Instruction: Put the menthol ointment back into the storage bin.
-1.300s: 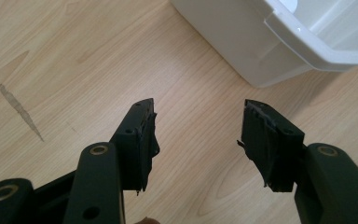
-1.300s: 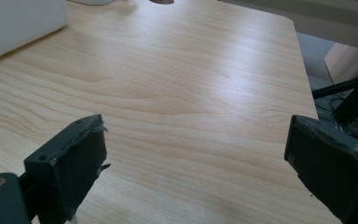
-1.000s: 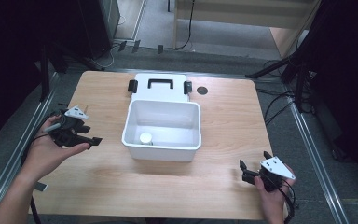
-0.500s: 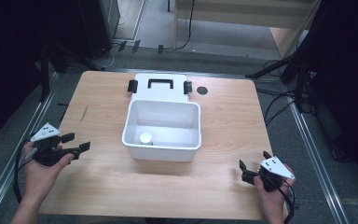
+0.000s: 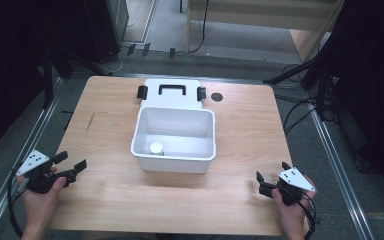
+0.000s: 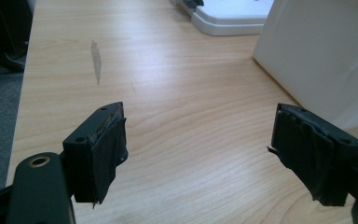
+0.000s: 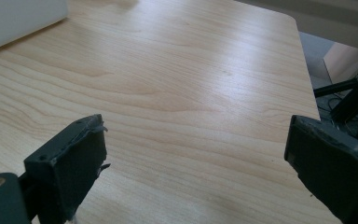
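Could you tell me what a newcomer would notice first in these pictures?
Probably the white bin at the middle of the wooden table, with a small white round thing inside and its lid lying flat behind it. Next, the left gripper and right gripper, open at the near corners.

lab | metal rails (image 5: 337, 165) | floor cables (image 5: 300, 107) | dark curtains (image 5: 10, 60)
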### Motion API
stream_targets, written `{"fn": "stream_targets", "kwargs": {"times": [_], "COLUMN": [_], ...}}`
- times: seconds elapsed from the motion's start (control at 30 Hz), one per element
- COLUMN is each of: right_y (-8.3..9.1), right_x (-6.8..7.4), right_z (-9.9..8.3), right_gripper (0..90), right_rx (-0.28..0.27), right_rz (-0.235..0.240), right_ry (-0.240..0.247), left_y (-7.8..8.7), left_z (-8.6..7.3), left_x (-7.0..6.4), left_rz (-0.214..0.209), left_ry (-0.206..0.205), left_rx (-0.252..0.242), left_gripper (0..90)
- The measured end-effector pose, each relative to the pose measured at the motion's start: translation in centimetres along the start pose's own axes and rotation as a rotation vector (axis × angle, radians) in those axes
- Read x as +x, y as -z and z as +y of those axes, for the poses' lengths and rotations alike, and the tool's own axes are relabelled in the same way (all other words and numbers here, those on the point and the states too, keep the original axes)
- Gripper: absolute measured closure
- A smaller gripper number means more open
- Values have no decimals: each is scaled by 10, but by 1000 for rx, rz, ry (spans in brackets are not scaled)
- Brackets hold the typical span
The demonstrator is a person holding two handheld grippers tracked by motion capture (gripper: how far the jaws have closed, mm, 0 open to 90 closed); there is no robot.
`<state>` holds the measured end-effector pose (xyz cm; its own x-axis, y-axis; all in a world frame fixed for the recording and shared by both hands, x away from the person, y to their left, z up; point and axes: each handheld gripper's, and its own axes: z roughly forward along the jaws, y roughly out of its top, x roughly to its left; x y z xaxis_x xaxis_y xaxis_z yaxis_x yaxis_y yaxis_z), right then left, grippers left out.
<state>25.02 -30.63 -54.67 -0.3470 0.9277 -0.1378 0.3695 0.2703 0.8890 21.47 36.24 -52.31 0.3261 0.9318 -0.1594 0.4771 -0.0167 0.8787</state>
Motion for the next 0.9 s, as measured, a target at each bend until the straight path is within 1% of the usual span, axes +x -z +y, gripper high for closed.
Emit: {"fn": "stream_targets", "kwargs": {"times": [0.07, 0.17, 0.23, 0.3, 0.4, 0.47, 0.53, 0.67, 0.73, 0.9], "right_y": [0, 0, 0, 0, 0, 0, 0, -1, -1, -1], "right_x": [0, 0, 0, 0, 0, 0, 0, 1, 1, 1], "right_z": [0, 0, 0, 0, 0, 0, 0, 0, 0, 0], "right_gripper": [56, 56, 56, 56, 56, 56, 56, 56, 56, 56], "right_rx": [1, 2, 2, 2, 2, 2, 2, 5, 7, 5], "right_rz": [0, -1, 0, 1, 1, 1, 2, 0, 0, 1], "right_ry": [2, 3, 3, 6, 5, 6, 6, 6, 6, 10], "left_y": [2, 5, 5, 5, 4, 4, 2, 0, 0, -1], "left_z": [-5, -10, -12, -20, -27, -27, -27, -28, -29, -29], "left_x": [3, 9, 11, 14, 15, 14, 14, 14, 14, 13], "left_rz": [18, 13, 15, 34, 34, 37, 44, 34, 40, 38], "left_ry": [-2, 11, 14, 19, 26, 16, 19, 23, 21, 15], "left_rx": [-11, -26, -26, -17, -16, -20, -18, -14, -15, -11], "left_gripper": [169, 153, 145, 145, 144, 145, 145, 143, 142, 142]}}
